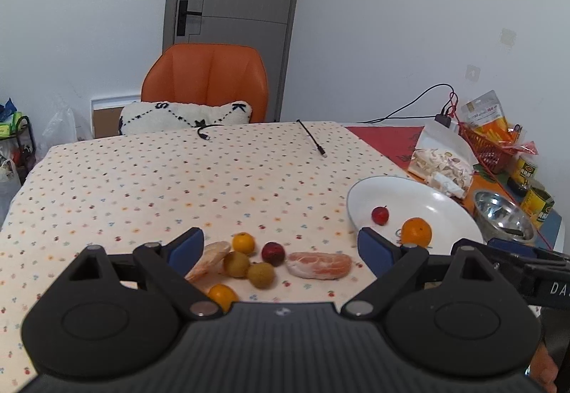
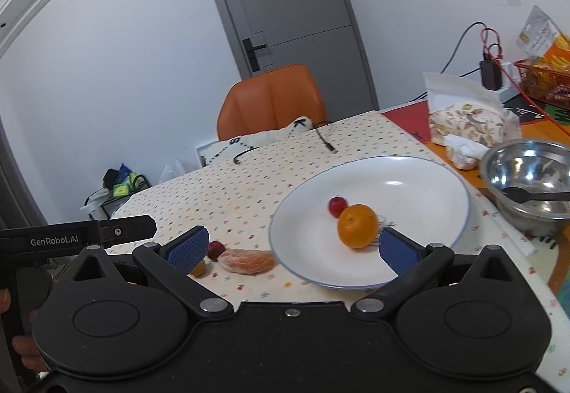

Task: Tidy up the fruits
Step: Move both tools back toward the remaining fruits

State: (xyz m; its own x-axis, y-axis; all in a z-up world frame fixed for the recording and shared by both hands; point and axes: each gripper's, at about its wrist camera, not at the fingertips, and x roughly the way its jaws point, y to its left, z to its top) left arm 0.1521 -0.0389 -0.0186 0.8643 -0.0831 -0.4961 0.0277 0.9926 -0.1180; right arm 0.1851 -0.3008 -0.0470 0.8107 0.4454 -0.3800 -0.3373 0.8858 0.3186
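Both grippers are matte black, with round pivot housings, silver screws behind blue textured fingers (image 2: 188, 248), and a white "GenRobot.AI" marking.

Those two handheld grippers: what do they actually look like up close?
Both look alike: a matte black ribbed body with two round black discs, black linkage arms with silver pivot pins, and two fingers faced with blue textured pads. The left gripper is seen side-on from the right camera, with white "GenRobot.AI" lettering on its black bar. The right gripper shows white letters "DA" from the left camera. No cables visible.
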